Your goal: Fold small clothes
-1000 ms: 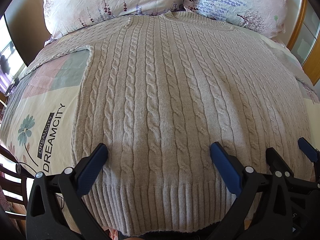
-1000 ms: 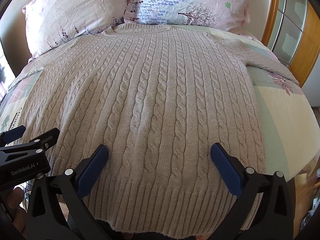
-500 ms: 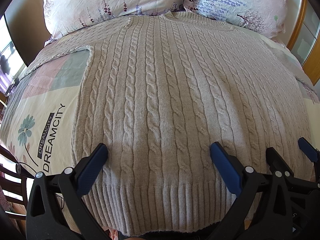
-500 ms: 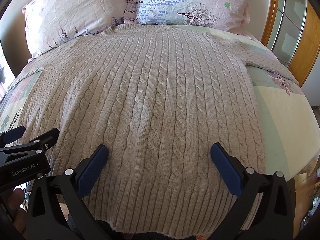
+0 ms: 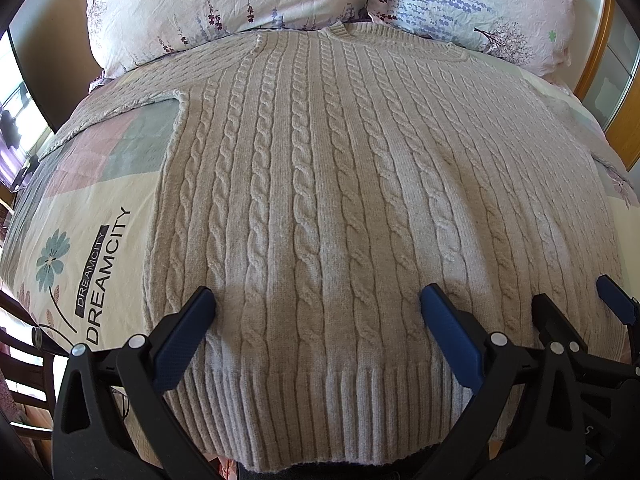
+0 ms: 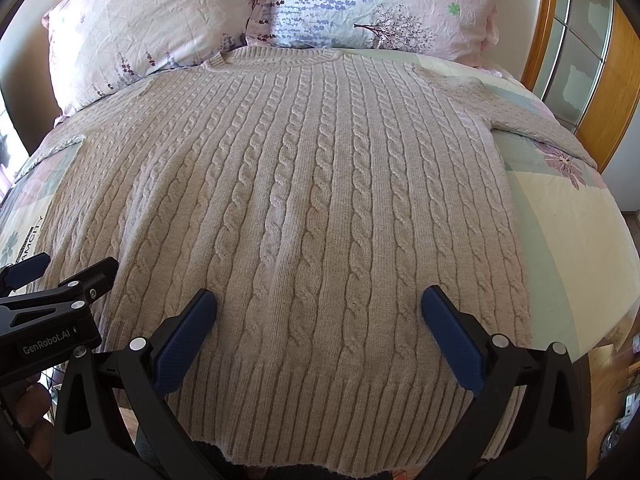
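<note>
across the bed lies a beige cable-knit sweater (image 5: pixel 320 200), spread flat and face up, its neckline touching the two floral pillows at the headboard end and its ribbed hem (image 5: pixel 320 412) hanging just over the near edge of the mattress. one sleeve (image 5: pixel 120 108) stretches off to the left over the patchwork bedsheet (image 5: pixel 80 220), which carries a blue flower print and the word "dreamcity". seen from the right wrist, the other sleeve (image 6: pixel 532 120) runs out toward the wooden-framed glass door (image 6: pixel 580 60).

the left gripper (image 5: pixel 318 336) hovers above the hem region on the left half of the sweater, its blue-padded fingers (image 5: pixel 184 336) spread wide with nothing between them; whether the tips touch the knit cannot be told. the right gripper (image 6: pixel 318 336) sits just beside it over the right half of the hem, jaws likewise spread wide and pinching nothing. each gripper shows at the edge of the other's view, the two close together side by side. the left pillow (image 6: pixel 152 28) and the right pillow (image 6: pixel 380 0) lean against each other behind the collar (image 6: pixel 276 58).
</note>
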Demonstrator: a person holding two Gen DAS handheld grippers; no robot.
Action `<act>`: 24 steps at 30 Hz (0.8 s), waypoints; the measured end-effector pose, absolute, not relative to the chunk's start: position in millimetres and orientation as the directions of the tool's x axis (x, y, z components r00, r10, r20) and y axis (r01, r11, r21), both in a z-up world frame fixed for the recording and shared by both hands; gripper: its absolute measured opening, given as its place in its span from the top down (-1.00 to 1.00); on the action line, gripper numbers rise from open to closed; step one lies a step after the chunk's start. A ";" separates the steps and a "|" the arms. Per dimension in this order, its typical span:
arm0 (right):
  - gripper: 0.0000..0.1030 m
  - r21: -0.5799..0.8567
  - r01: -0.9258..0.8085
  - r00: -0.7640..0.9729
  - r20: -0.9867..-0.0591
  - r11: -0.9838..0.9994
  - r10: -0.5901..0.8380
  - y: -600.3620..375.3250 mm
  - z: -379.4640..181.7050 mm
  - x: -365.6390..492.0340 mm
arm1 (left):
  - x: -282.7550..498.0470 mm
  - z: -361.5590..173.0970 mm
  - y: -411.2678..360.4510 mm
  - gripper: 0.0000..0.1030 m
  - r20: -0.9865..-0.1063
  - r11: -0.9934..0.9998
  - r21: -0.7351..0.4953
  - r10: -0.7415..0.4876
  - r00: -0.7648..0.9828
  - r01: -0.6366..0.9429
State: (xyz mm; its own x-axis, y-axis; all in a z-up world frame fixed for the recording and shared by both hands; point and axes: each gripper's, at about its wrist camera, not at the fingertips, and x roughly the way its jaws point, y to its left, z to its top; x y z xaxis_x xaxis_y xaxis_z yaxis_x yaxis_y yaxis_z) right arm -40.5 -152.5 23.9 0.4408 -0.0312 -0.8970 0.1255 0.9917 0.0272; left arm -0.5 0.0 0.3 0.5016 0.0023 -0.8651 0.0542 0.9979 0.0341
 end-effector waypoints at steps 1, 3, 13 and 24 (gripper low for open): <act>-0.97 0.027 0.125 0.441 -0.897 0.992 -0.031 -152.5 23.8 -40.4 | -0.4 0.4 0.0 -0.97 -0.865 0.998 0.034 0.002 0.502 0.054; -0.97 0.027 0.125 0.441 -0.897 0.992 -0.031 -152.5 23.8 -40.2 | -0.4 0.4 0.0 -0.97 -0.865 0.998 0.034 0.002 0.502 0.054; -0.97 0.026 0.118 0.449 -0.893 0.993 -0.030 -151.2 23.8 -39.7 | -0.4 0.7 0.1 -0.97 -0.866 0.998 0.034 0.002 0.499 0.054; -0.97 0.042 0.067 0.527 -0.850 0.997 0.001 -154.4 23.5 -50.6 | 3.5 -1.1 0.6 -0.97 -0.871 0.998 0.035 0.003 0.491 0.055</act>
